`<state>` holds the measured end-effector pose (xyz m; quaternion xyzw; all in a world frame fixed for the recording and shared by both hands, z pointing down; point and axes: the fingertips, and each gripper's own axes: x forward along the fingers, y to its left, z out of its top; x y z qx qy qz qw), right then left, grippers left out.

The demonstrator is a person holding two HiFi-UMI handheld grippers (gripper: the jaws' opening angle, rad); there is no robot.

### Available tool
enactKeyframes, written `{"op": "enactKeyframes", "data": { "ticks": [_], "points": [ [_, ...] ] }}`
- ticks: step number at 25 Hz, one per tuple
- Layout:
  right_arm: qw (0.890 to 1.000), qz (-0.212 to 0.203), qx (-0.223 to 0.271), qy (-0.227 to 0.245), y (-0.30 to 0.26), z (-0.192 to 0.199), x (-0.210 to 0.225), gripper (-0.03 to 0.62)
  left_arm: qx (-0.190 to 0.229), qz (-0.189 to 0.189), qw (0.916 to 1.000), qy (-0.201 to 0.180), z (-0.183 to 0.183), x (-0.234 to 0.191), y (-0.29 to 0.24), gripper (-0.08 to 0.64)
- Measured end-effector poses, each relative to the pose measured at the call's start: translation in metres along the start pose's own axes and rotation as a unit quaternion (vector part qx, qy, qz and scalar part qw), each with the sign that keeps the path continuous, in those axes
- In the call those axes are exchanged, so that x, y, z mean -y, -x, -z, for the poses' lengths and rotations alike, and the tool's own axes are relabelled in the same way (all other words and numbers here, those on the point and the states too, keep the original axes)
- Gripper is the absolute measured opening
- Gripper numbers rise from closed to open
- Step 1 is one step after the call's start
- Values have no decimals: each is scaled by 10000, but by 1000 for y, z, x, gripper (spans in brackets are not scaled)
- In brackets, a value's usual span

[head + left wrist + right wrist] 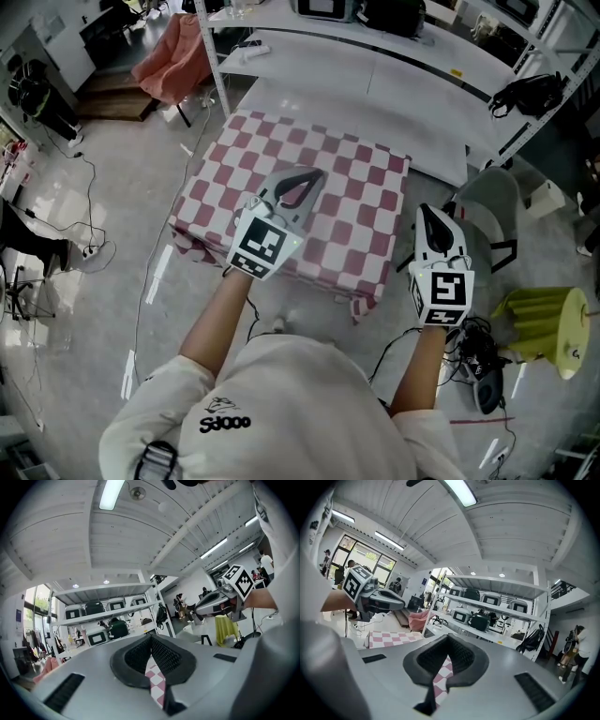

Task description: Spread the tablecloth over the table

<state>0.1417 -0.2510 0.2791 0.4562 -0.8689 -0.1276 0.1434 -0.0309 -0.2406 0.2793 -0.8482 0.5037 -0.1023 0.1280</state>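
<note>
The tablecloth (347, 197) lies draped over the table at the centre of the head view, checks running from upper left to lower right. It sits ahead of both grippers, toward the top of the frame. The left gripper (298, 186) hangs over the cloth's middle, clenched on a strip of it. The right gripper (429, 223) sits at the cloth's right edge, likewise clamped on checkered fabric (its own view shows this). The lower right corner looks bunched and is probably nearer the right gripper.

A white shelf rack (375, 56) is standing on the grey floor (122, 187), a pink-draped chair (173, 56) sitting left of it, ceiling lights (111, 494) glowing above it.
</note>
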Motion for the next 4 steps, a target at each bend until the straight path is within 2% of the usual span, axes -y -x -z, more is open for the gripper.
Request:
{"op": "enactKeyframes", "data": {
  "ticks": [4],
  "points": [
    [10000,2,-19,-5,-1,3,1,21,-5,24,10000,0,2,2,-2,26]
  ]
}}
